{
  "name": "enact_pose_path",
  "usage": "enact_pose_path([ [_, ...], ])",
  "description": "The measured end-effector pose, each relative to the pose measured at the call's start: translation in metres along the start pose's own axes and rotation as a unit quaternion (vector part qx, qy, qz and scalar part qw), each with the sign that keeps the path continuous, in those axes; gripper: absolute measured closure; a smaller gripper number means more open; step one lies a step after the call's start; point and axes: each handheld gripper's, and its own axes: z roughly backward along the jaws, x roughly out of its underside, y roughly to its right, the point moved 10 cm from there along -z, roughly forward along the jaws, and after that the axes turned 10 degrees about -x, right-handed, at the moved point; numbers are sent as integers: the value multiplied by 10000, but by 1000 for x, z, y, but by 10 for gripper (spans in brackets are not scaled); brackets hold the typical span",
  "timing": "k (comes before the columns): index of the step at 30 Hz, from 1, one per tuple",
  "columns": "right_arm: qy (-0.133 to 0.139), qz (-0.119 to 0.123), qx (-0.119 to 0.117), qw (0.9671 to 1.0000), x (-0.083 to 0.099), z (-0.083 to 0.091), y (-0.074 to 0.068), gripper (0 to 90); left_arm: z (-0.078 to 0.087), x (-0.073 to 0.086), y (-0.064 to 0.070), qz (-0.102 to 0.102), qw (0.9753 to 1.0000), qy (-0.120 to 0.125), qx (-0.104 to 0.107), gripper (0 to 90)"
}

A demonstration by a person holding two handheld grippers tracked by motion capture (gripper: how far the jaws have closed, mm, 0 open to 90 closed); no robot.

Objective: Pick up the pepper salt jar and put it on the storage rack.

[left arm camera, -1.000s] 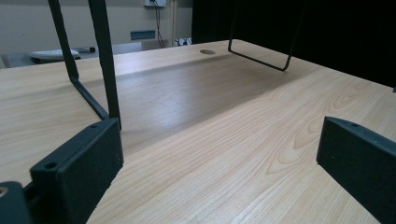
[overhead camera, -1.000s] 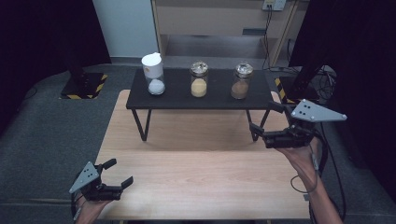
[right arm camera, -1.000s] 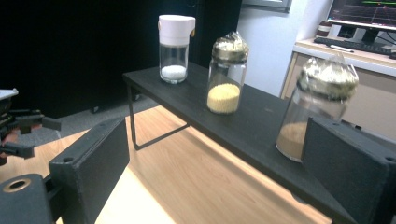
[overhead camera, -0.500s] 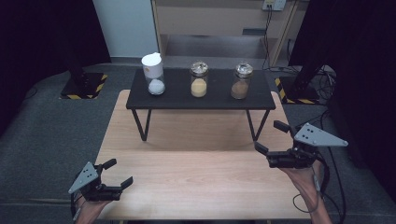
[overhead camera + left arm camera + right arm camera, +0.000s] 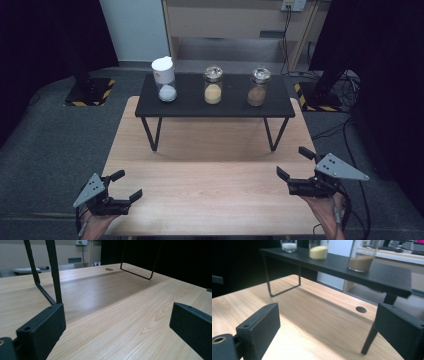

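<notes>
Claws, left and right, both spread and empty; grommet hole plain from right gripper view.

Ahead of each tool lies the table, pale smooth wood with visible grain. The shelf beyond looks matt black on thin metal legs, carrying clear glass jars.

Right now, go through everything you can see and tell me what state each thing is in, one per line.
Left gripper: open, empty, low over the wooden table.
Right gripper: open, empty, near the table's right edge.
White-lidded jar: upright on the black shelf, white contents low.
Yellow-filled jar: upright, lidded, about half full.
Brown-filled jar: upright, lidded, about half full.
</notes>
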Motion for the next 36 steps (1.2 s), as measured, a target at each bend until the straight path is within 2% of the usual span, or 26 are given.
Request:
enact_pose_path([
  [7,-81,15,272,9996,21,3,-4,68,0,0,0,5,10000,5,17,0],
  [20,-124,-297,369,9988,59,5,-3,64,0,0,-1,30,10000,40,18,0],
  [29,-255,-325,485,9980,79,6,-4,65,0,0,-1,28,10000,55,23,0],
  [33,-222,-402,522,9976,85,6,-2,65,0,0,0,15,10000,57,26,0],
  [36,-290,-362,576,9973,89,6,-2,66,0,0,0,7,10000,60,31,0],
])
